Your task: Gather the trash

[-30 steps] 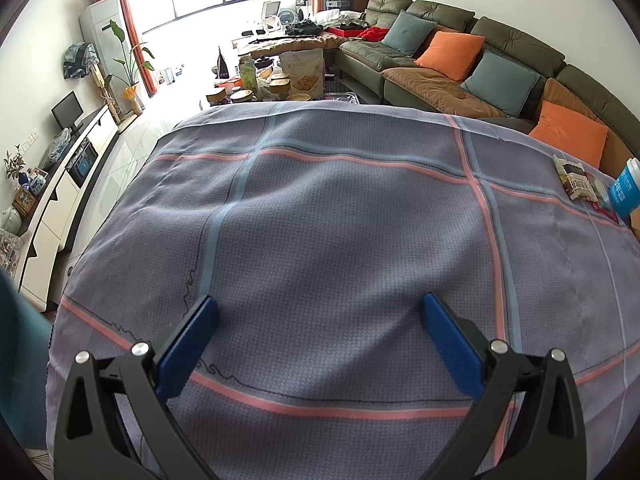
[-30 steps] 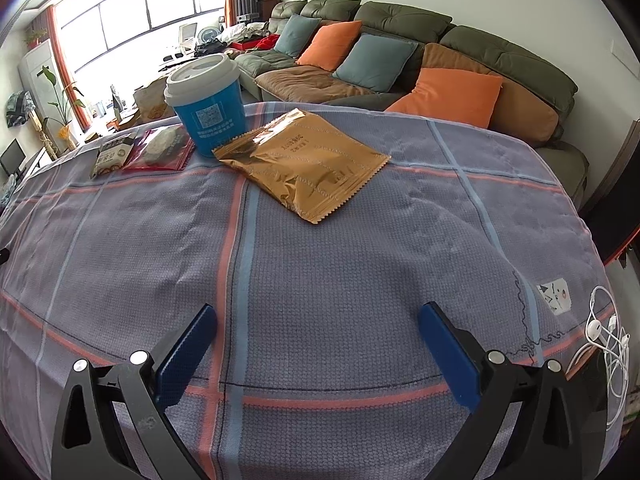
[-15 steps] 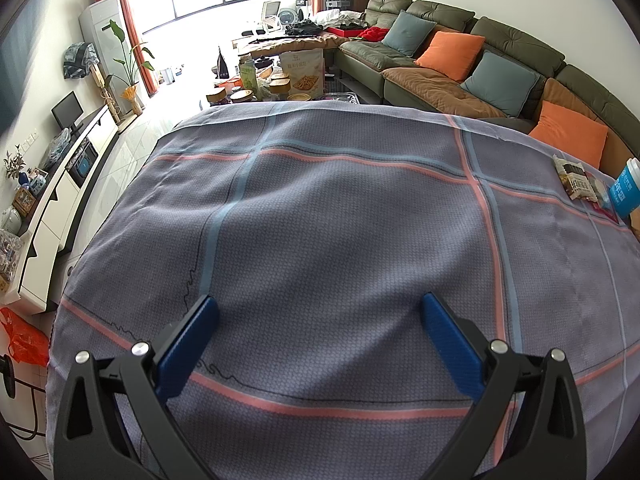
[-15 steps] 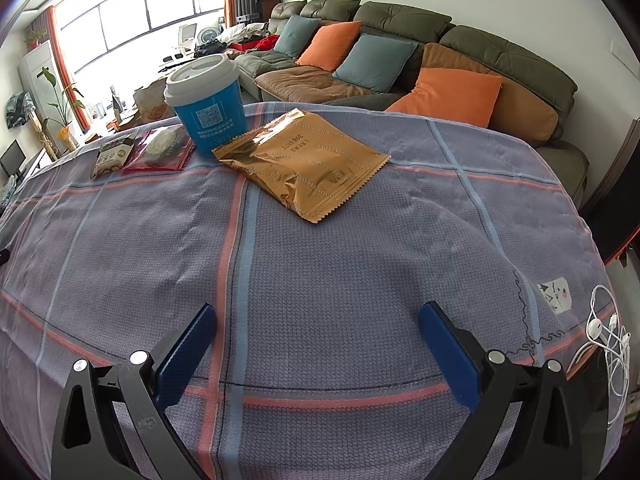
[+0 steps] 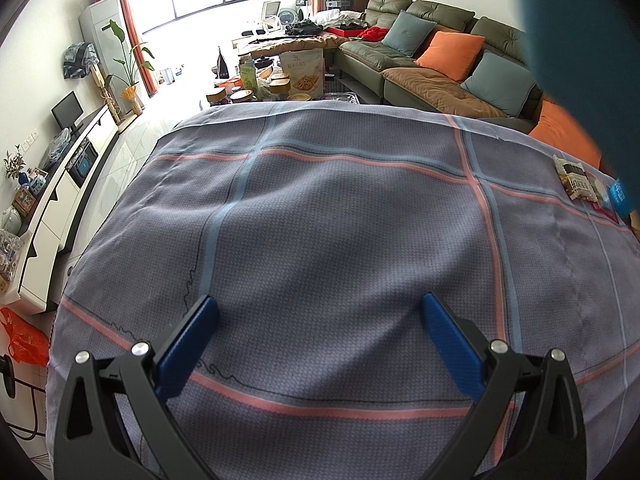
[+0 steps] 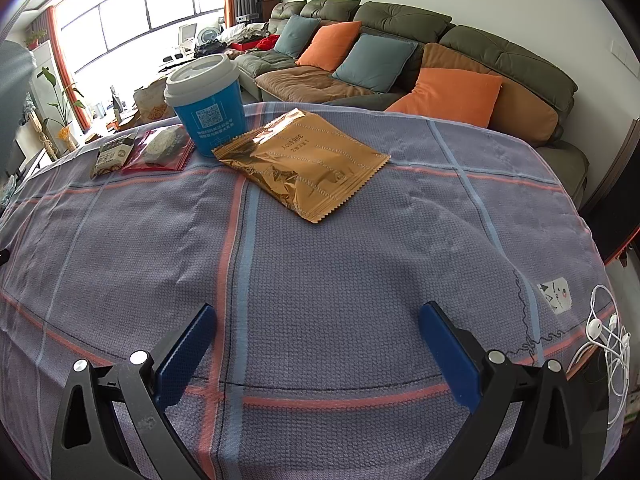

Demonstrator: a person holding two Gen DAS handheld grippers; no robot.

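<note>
On the grey-blue checked tablecloth (image 6: 320, 280) lie a gold foil wrapper (image 6: 304, 164), a blue paper cup with a white lid (image 6: 206, 104), a red-edged clear packet (image 6: 160, 150) and a small dark snack packet (image 6: 112, 156). My right gripper (image 6: 316, 322) hovers open over bare cloth, well short of the gold wrapper. My left gripper (image 5: 318, 314) is open too, above bare cloth (image 5: 320, 220). In the left wrist view the snack packet (image 5: 576, 178) and the cup (image 5: 622, 196) sit at the far right edge, partly hidden by a blurred dark blue shape (image 5: 592, 40).
White earphones (image 6: 608, 336) and a small printed tag (image 6: 556, 292) lie at the table's right edge. A green sofa with orange and teal cushions (image 6: 400, 60) stands behind. An orange plastic bag (image 5: 24, 338) hangs at the left, below the table. A cluttered low table (image 5: 276, 76) lies beyond.
A blurred dark blue shape has come into the upper right of the left wrist view, and the one at the left edge is gone, baring the orange bag. Both grippers are still.
</note>
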